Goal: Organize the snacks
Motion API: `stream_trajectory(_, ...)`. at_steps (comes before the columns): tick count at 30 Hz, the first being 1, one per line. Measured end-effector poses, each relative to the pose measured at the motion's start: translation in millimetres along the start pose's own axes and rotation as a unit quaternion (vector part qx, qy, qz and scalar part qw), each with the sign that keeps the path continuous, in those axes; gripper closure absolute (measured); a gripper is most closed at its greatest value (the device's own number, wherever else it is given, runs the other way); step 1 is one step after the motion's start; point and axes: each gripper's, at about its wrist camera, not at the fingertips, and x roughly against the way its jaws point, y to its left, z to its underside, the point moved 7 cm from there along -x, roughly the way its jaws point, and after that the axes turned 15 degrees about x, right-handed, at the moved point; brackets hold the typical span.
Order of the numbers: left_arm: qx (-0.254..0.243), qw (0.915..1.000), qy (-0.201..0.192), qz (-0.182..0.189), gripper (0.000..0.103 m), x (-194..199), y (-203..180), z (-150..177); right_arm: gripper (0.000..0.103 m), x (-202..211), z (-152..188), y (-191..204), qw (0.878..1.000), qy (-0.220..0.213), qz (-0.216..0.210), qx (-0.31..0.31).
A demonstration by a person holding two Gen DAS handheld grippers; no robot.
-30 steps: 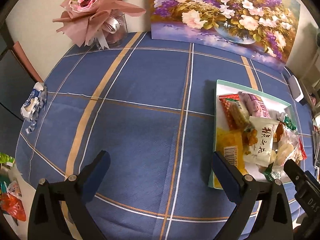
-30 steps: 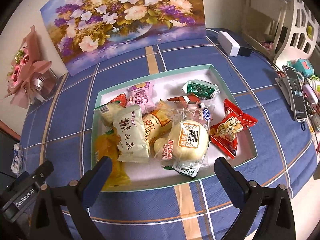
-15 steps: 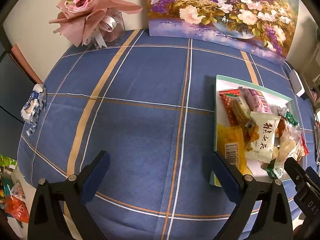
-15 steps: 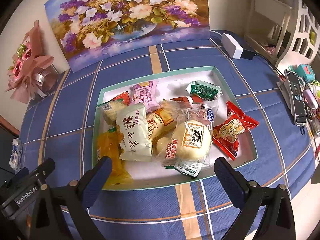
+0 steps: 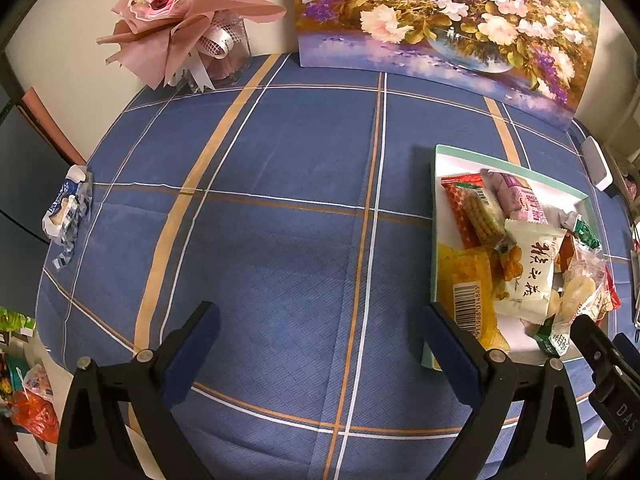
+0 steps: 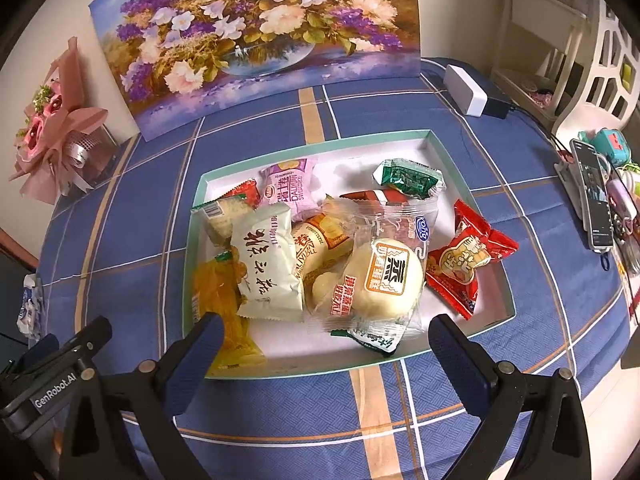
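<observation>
Meanwhile, the snacks [image 6: 320, 248] are seen piled inside the tray [image 6: 472, 184], approached slightly by the right gripper [image 6: 324, 344] and left gripper [image 5: 320, 340], both held apart, empty

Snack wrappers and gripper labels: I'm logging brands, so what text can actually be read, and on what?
"GenRobot.AI": white label on the black left gripper body.
"DAS": cut-off lettering on the black right gripper body.
"DALIYUAN": pink snack packet.
Barcode digits on the yellow snack packet: blurred.
Chinese print on the other wrappers: not transcribed.
</observation>
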Motion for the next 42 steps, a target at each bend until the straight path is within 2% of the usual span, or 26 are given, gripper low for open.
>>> stream_trajectory(35,0.000,1.0000,0.000,0.000,0.003,0.2,0.9,-0.9,0.000,-3.9,1.7,1.4,1.000,0.006,-0.001,0.009)
stream_trajectory(42,0.002,0.9998,-0.013,0.016,0.003,6.0,-1.3,-2.1,0.000,-4.1,2.0,2.1,1.000,0.006,-0.001,0.008)
